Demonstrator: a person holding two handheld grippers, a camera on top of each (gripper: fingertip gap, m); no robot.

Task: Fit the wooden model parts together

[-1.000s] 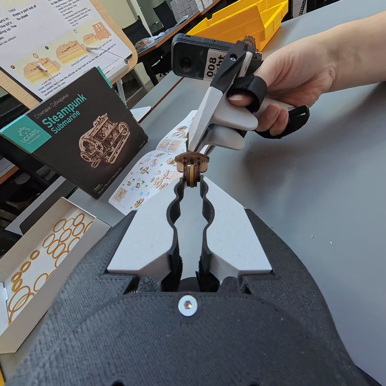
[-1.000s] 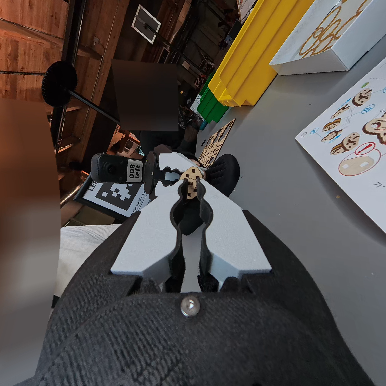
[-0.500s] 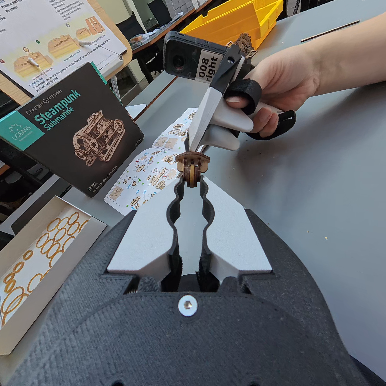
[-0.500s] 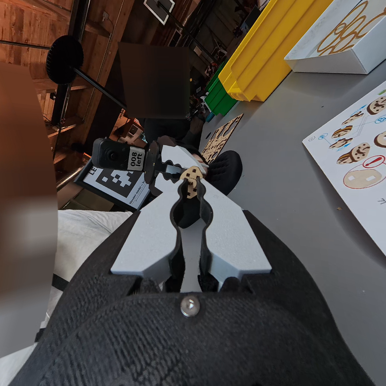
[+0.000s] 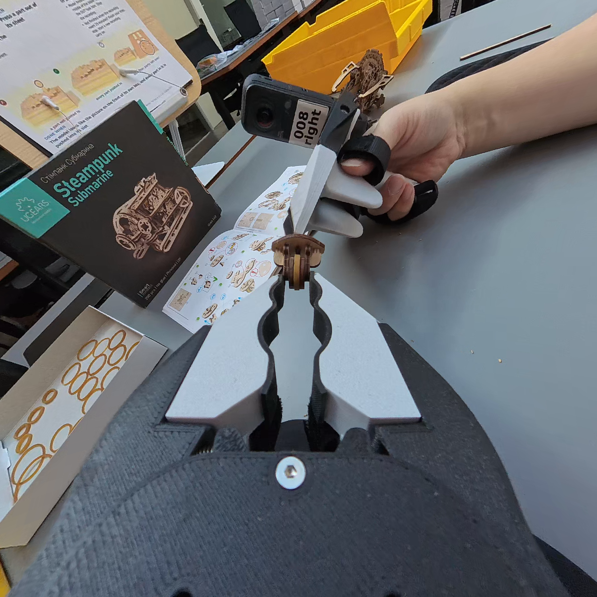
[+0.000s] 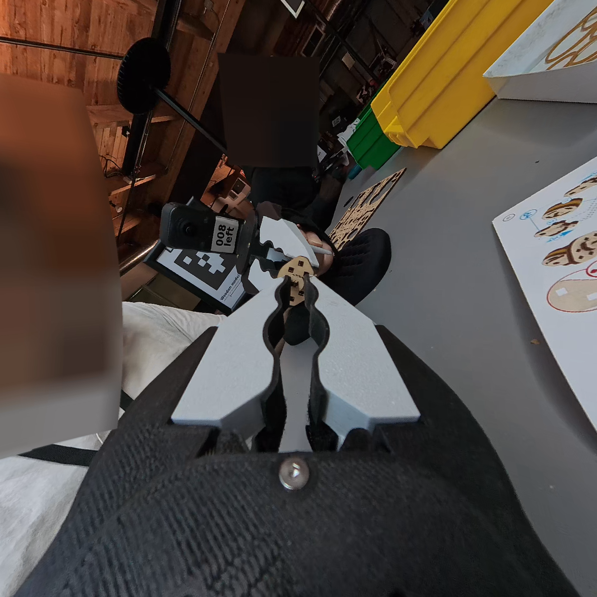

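A small wooden assembly [image 5: 297, 258], a curved cap plate over stacked discs, is held in the air above the grey table [image 5: 484, 290]. My left gripper [image 5: 295, 279] is shut on the discs from below. My right gripper [image 5: 292, 230], held by a hand [image 5: 420, 151], comes down from above and meets the cap plate. In the right wrist view, my right gripper [image 6: 295, 286] is shut on the tan plate with square holes [image 6: 295, 267]. The left gripper [image 6: 280, 258] grips the same assembly from the far side.
A black kit box [image 5: 106, 206] stands at the left, with an instruction sheet [image 5: 232, 268] lying beside it. A white tray of wooden rings [image 5: 64, 403] is near left. Yellow bins [image 5: 349, 42] and a part-built wooden model [image 5: 365, 77] are behind. A cut-out wooden sheet [image 6: 365, 206] lies on the table. Both grippers' tips are close together, under 4 cm apart.
Both grippers have stayed shut on the wooden assembly. The held pair has drifted slightly over the table, so the background has shifted in both views.
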